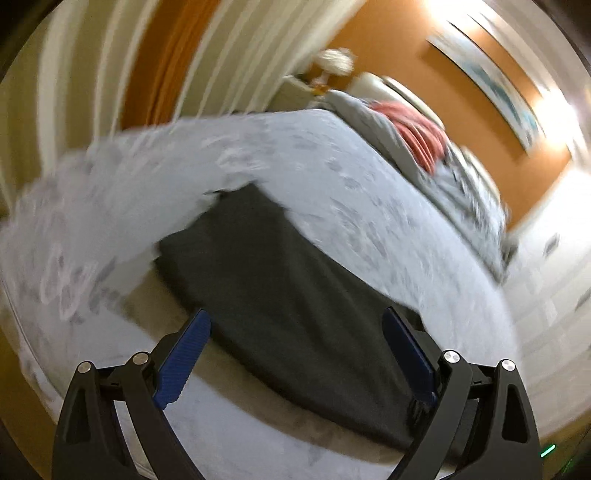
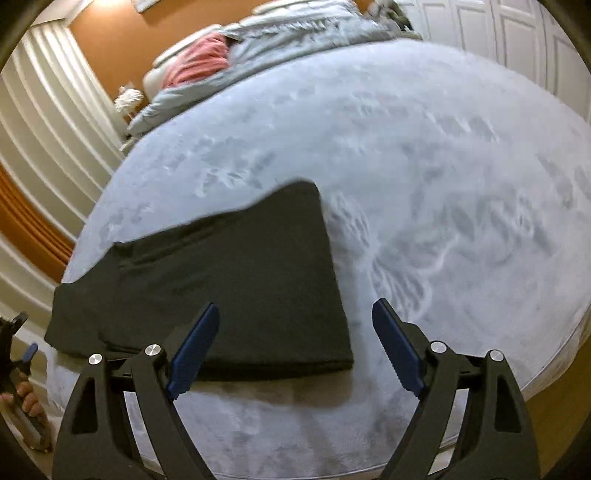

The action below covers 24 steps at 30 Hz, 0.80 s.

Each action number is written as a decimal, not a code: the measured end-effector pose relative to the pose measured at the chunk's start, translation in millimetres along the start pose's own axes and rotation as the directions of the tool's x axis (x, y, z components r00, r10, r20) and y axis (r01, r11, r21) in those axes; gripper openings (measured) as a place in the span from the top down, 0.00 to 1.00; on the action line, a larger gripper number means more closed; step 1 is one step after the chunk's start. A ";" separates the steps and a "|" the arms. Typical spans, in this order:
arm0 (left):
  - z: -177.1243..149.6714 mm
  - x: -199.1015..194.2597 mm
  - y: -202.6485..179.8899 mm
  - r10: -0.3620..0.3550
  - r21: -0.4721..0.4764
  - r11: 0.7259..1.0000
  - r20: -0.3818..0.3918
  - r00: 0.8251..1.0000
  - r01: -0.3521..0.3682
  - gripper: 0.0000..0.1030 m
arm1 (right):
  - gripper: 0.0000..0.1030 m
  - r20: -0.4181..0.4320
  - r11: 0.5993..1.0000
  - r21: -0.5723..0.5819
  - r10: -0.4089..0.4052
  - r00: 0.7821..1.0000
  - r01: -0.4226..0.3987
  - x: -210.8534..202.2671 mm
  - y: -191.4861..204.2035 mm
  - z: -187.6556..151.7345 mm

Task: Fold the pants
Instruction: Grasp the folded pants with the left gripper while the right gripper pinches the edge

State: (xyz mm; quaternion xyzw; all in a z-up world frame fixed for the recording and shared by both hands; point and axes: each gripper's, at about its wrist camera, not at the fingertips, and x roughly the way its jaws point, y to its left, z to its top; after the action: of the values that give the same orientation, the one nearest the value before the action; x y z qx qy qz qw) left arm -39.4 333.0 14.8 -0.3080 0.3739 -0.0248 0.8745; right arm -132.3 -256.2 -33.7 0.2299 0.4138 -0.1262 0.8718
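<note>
Dark grey pants [image 1: 280, 295] lie flat and folded on a light grey plush bed cover [image 1: 351, 177]; they also show in the right wrist view [image 2: 229, 284], with a neat folded edge at their right. My left gripper [image 1: 295, 317] is open and empty, hovering above the pants near the bed's front edge. My right gripper [image 2: 293, 310] is open and empty, hovering over the pants' near right corner. The left gripper also shows at the far left of the right wrist view [image 2: 22, 343], held in a hand.
A rumpled grey duvet [image 2: 295, 33] and a pink cloth [image 2: 199, 59] lie at the head of the bed. Cream curtains [image 1: 92, 66], orange walls and white closet doors [image 2: 498, 33] surround it. Wooden floor [image 2: 554, 406] lies below the bed's front edge.
</note>
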 end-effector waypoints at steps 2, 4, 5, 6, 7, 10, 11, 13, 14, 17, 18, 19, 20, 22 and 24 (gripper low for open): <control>8.5 1.7 28.5 -0.025 -0.105 0.994 -0.021 0.999 0.023 0.11 | 0.20 -0.026 1.000 -0.007 -0.004 1.000 0.004 14.4 3.2 -7.9; 17.2 2.5 50.6 0.005 -0.155 0.988 -0.022 1.000 -0.008 0.11 | 0.19 -0.035 0.999 0.024 0.023 0.999 -0.023 21.1 1.7 -12.7; 19.3 3.1 54.3 0.022 -0.153 0.988 -0.024 0.999 -0.025 0.11 | 0.18 -0.025 0.999 0.040 0.037 0.999 -0.036 23.1 0.0 -12.7; 22.1 7.2 58.2 0.023 -0.135 0.991 -0.031 0.999 -0.027 0.11 | 0.18 -0.017 0.998 0.043 0.045 0.999 -0.044 24.5 -0.4 -11.2; 23.8 12.5 60.2 0.016 -0.128 0.992 -0.049 0.999 -0.022 0.11 | 0.18 -0.013 0.998 0.039 0.052 0.999 -0.052 25.4 -0.4 -10.7; 24.7 38.7 64.6 -0.053 -0.162 0.986 -0.126 0.991 0.032 0.11 | 0.18 -0.004 0.993 0.053 0.105 0.994 -0.104 27.6 2.9 -8.1; 25.3 51.3 68.5 -0.081 -0.187 0.981 -0.150 0.985 0.052 0.11 | 0.19 0.004 0.991 0.068 0.116 0.993 -0.116 29.1 2.7 -6.7; 25.4 68.8 78.1 -0.101 -0.248 0.967 -0.171 0.980 0.057 0.13 | 0.39 0.006 0.986 0.077 0.144 0.990 -0.144 30.5 2.2 -4.8; 29.9 67.3 79.7 -0.127 -0.258 0.962 -0.130 0.983 0.090 0.14 | 0.44 0.004 0.983 0.087 0.160 0.987 -0.160 32.1 1.2 -4.1; 38.7 79.2 80.8 -0.092 -0.265 0.963 -0.140 0.986 0.052 0.59 | 0.72 -0.003 0.978 0.096 0.184 0.983 -0.183 35.8 -0.7 -1.1; 40.4 83.3 83.0 -0.083 -0.271 0.962 -0.150 0.985 0.040 0.71 | 0.79 -0.003 0.974 0.104 0.202 0.979 -0.201 36.2 -1.6 0.2; 40.6 84.9 84.9 -0.109 -0.289 0.956 -0.162 0.981 0.059 0.83 | 0.83 -0.001 0.971 0.108 0.215 0.977 -0.214 34.1 -2.1 1.9; 40.7 77.5 86.1 -0.130 -0.311 0.947 -0.155 0.979 0.077 0.86 | 0.84 0.008 0.968 0.094 0.233 0.973 -0.232 27.3 1.0 6.6; 43.3 54.9 78.3 -0.165 -0.304 0.945 -0.130 0.978 0.119 0.88 | 0.85 0.025 0.964 0.049 0.259 0.965 -0.260 8.0 8.7 16.6; 42.2 22.4 63.1 -0.189 -0.253 0.955 -0.122 0.974 0.154 0.88 | 0.86 0.030 0.965 -0.034 0.262 0.965 -0.261 -23.5 16.9 27.2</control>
State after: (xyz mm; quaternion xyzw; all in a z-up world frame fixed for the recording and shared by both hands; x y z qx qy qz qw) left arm -6.9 399.9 -12.3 -0.4409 0.4083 -0.0771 0.7955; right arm -122.0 -254.7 4.6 0.2675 0.3666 -0.0078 0.8911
